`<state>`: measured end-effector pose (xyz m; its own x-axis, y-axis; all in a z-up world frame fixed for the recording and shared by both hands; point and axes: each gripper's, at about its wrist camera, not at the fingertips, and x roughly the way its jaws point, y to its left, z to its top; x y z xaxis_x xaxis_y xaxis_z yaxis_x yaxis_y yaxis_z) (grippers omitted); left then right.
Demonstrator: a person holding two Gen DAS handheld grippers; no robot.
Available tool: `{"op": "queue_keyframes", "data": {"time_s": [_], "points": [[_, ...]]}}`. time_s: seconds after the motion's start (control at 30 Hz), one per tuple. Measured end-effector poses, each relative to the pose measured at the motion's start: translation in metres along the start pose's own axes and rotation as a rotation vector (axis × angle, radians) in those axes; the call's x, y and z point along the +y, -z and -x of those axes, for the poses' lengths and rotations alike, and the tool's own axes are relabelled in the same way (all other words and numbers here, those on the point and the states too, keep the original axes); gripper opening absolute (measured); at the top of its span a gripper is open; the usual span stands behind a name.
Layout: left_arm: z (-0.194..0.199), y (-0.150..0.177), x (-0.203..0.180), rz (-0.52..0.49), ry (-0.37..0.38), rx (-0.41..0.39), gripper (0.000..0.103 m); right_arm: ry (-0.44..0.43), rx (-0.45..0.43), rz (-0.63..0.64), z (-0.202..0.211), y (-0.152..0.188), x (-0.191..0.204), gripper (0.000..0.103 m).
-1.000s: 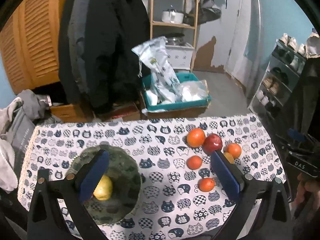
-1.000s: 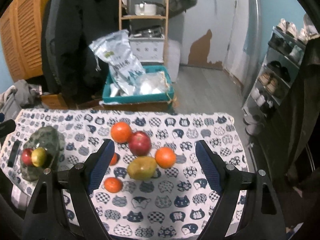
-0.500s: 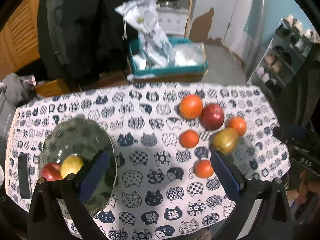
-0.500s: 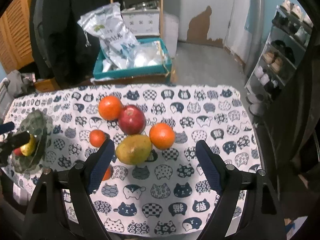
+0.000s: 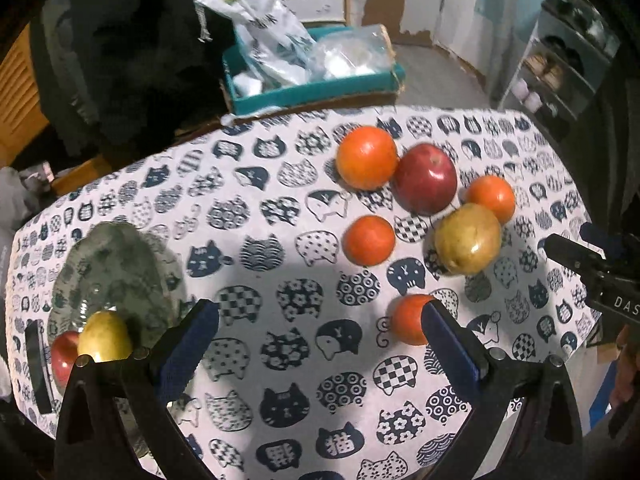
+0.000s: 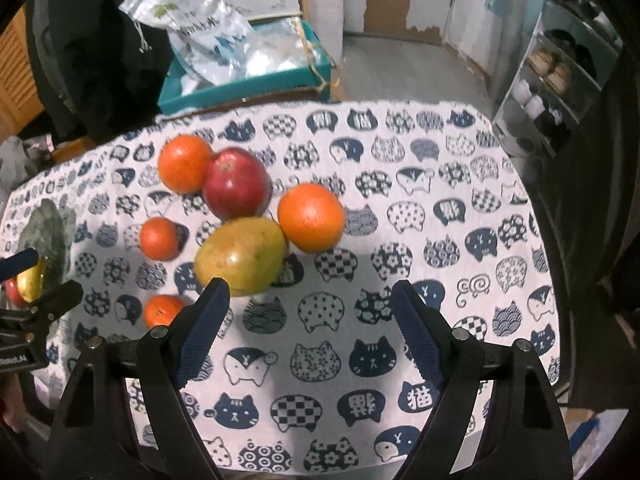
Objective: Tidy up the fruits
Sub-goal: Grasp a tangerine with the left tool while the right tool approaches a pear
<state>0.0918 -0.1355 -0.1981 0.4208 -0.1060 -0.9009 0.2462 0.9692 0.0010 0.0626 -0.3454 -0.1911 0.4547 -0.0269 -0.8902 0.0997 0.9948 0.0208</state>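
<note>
- left gripper [image 5: 320,334] w/ black arms + blue pads: jaws spread wide, nothing between them, just cloth underneath
- right gripper [image 6: 310,320], same build: jaws apart too, not holding anything, its left pad sits just in front of the big yellow-green mango [image 6: 241,256]
- everything's on a table w/ a white cloth printed w/ navy cat heads [image 6: 420,208]
- loose fruit cluster on the right half in the left wrist view: large orange [image 5: 367,157] touching a dark red apple [image 5: 426,178], the mango just below the apple, another orange [image 6: 311,217] right beside it
- small tangerine [image 5: 370,239] sits a bit apart, left of the mango
- 2nd small tangerine [image 5: 410,318] partly hidden behind the left gripper's right pad, closest one to the camera
- mottled grey-green glass bowl [image 5: 120,264] at the left end of the table, well apart from the cluster
- in the bowl: a yellow pear-ish fruit [image 5: 105,336] + a small red apple [image 5: 64,354] touching it, both partly behind the gripper arm
- behind the table on the floor: teal box [image 6: 248,84] stuffed w/ clear plastic bags + a white printed bag [image 6: 196,28]
- dark coats [image 5: 132,52] hanging back left, shoe rack [image 6: 560,72] on the right
</note>
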Motion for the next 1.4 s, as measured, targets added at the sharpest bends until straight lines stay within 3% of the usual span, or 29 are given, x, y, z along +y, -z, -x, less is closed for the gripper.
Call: {"op": "queue_keyframes", "data": {"time_s": [0.4,0.7,0.77,0.97,1.1,1.4], "points": [[-0.047,0.008,-0.030,-0.013,0.081,0.104,0.102,0.010,0.050,-0.026,-0.020,0.013,-0.010,0.083],[-0.065,0.013,-0.051,-0.051,0.106,0.124,0.102,0.010,0.062,-0.066,-0.024,0.014,-0.022,0.083],[-0.070,0.013,-0.055,-0.052,0.113,0.133,0.097,0.007,0.063,-0.068,-0.025,0.013,-0.022,0.083],[-0.082,0.017,-0.060,-0.051,0.181,0.179,0.068,-0.007,0.066,-0.070,-0.029,0.011,-0.021,0.083],[-0.080,0.019,-0.064,-0.080,0.212,0.163,0.047,-0.036,0.070,-0.071,-0.033,0.007,-0.017,0.083],[-0.068,0.011,-0.033,-0.044,0.126,0.103,0.046,-0.131,0.084,-0.071,-0.047,-0.005,0.004,0.083]]}}
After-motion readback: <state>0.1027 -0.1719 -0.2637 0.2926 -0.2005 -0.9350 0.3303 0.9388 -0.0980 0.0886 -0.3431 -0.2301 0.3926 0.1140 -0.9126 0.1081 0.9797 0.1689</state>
